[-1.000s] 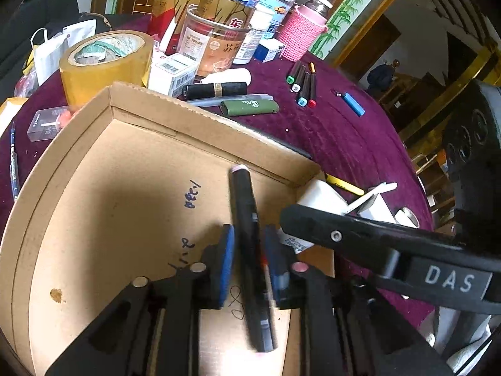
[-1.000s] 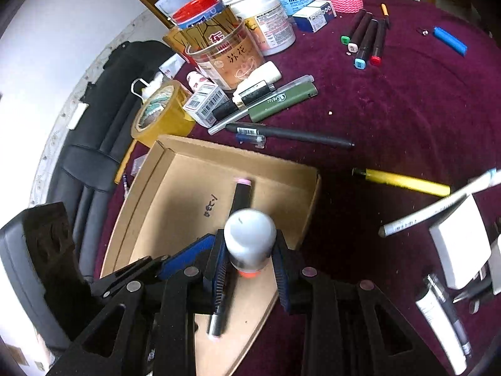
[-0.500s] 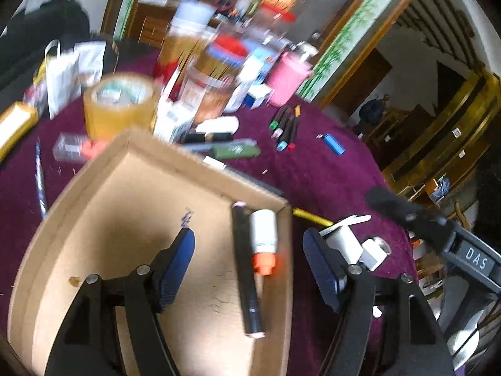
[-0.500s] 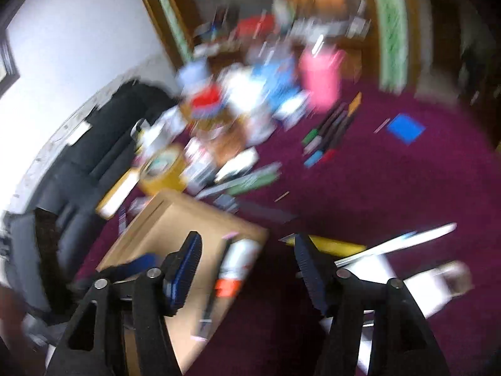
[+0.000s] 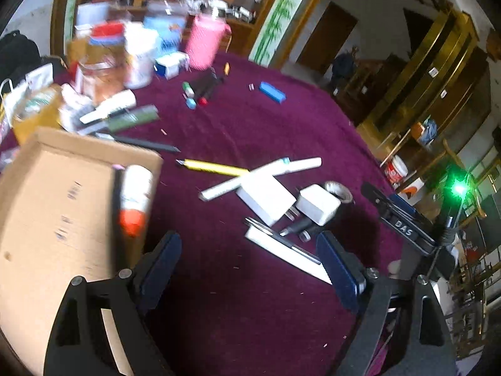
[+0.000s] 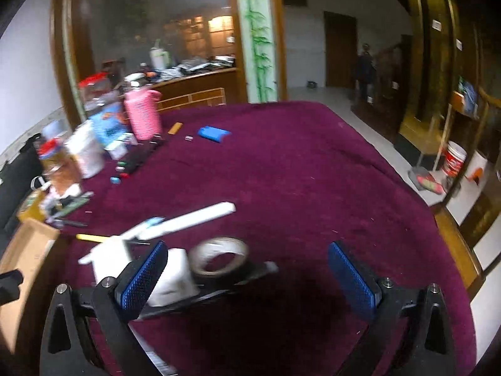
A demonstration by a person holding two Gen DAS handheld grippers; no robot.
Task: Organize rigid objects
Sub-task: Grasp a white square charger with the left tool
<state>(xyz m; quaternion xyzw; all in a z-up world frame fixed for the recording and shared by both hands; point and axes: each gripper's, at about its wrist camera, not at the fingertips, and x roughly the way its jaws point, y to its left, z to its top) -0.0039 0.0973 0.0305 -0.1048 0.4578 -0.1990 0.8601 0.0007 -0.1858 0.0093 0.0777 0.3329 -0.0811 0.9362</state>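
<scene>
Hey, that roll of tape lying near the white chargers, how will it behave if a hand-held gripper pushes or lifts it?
The tape roll looks like a thin hollow ring, so it is probably light and easy to lift. It seems to lean on a white charger rather than lie flat, so a push could tip it or start it rolling. The velvety maroon tablecloth would likely slow it.

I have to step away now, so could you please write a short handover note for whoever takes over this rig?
Left gripper: jaws have just been opening, nothing between them.
Right gripper: the same, wide open and empty.
Done: black marker and white tube with orange cap lie in the cardboard box.
Left: yellow pen, white chargers, tape roll and the far markers remain on the purple tablecloth.
</scene>
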